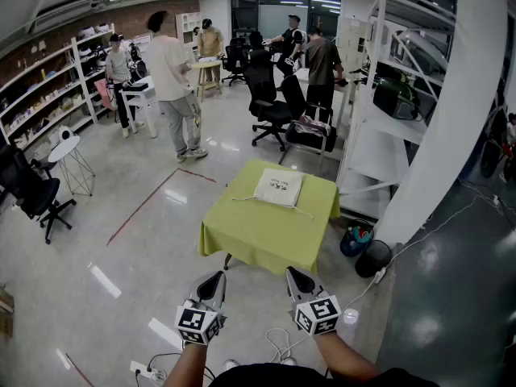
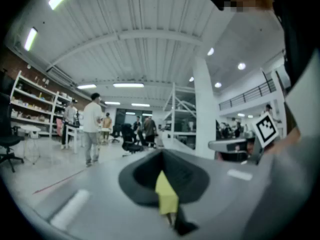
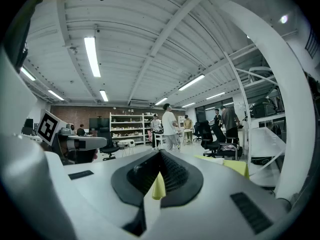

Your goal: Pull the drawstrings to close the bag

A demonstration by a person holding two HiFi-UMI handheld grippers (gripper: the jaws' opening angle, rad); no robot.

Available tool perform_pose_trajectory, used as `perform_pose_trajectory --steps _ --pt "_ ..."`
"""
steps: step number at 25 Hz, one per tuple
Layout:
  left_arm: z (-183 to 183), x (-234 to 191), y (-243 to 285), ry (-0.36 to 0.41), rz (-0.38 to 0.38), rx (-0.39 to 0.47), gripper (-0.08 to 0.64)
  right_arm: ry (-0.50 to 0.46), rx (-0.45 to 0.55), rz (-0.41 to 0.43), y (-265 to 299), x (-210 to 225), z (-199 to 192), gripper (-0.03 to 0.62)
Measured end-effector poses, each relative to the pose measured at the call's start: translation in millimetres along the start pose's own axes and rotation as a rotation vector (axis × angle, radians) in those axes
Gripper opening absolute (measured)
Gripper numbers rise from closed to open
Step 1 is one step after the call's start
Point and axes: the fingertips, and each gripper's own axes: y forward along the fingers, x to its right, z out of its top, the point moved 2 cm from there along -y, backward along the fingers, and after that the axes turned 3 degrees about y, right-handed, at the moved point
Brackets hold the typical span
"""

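**A:** Both tools are up at the near edge of the head view. The left gripper (image 1: 215, 278) and the right gripper (image 1: 295, 276) each have their jaws pressed together with nothing in them.

**B:** Their own views agree: pads closed, and only a sliver of yellow-green showing past the tips. Where's the bag?

**A:** The bag (image 1: 279, 187) lies flat toward the far side of the table (image 1: 242, 240), well apart from both grippers. One of the drawstrings (image 1: 242, 198) trails left, and another cord runs off to the right. By my reading, nothing has started.

**B:** So what could go wrong?

**A:** The approach comes first. There are loose cables (image 1: 278, 343) on the floor by the person's feet, and stepping forward could snag them.

**B:** And at the table?

**A:** Those cords look thin and lie flat on the cloth. A low pinch could catch the cloth as well and drag it, bag included.

**B:** And uneven pulling?

**A:** If one side tugs harder, I'd expect a bag that light to slide along instead of cinching shut.
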Motion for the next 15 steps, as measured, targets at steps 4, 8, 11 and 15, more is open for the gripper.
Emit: perform_pose_trajectory --steps 4,8,11,15 --pt "-6 -4 0 -0.005 -0.006 -0.008 0.003 -0.018 -0.011 0.009 6 -7 -3 0.003" --pt "-9 -8 -2 -0.012 -0.011 -0.013 0.004 -0.038 -0.017 0.014 11 -14 -4 0.003" --pt "-11 -13 -6 -0.011 -0.017 -0.012 0.003 -0.046 -0.022 0.011 14 -22 -6 0.003" --pt "-14 -25 -14 -0.016 -0.027 -0.013 0.003 -0.046 -0.02 0.004 23 -35 -7 0.003"
